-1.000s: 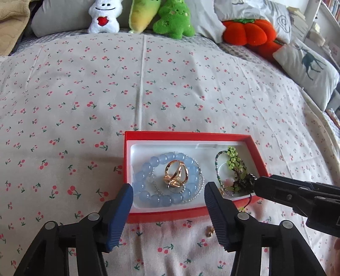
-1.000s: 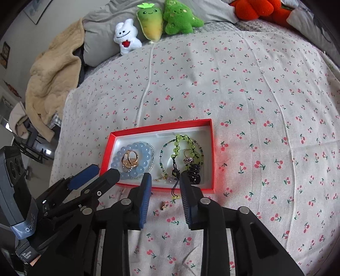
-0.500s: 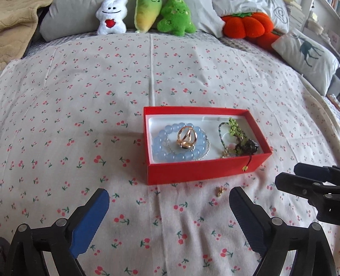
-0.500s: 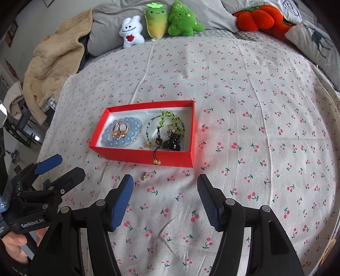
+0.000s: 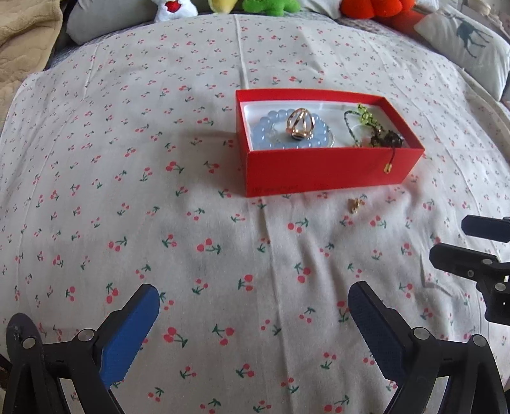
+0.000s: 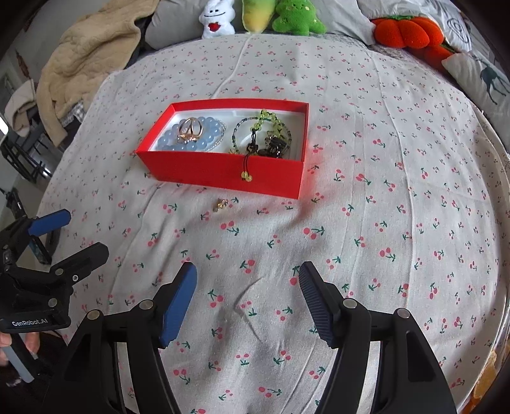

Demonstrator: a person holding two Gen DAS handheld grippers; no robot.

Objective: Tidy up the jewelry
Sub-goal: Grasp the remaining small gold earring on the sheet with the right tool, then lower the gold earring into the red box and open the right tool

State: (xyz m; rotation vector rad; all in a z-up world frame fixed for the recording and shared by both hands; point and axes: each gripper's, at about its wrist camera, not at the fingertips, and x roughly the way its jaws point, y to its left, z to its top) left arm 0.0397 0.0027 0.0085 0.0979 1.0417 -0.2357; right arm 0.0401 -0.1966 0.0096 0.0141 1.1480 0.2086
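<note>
The small gold charm (image 6: 220, 204) lies on the sheet below the red box (image 6: 223, 170), above and left of the right gripper (image 6: 247, 296); its jaws are opening, nothing between them, like the left gripper (image 5: 253, 315).

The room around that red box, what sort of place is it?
Most likely a bedroom: the red box sits on a bed with a cherry-print sheet, and plush toys and pillows line its far edge.

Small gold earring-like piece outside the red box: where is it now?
The small gold piece lies loose on the cherry-print bedsheet, just in front of the red cardboard box's near wall, below the dangling yellow-bead cord; neither gripper touches it.
</note>
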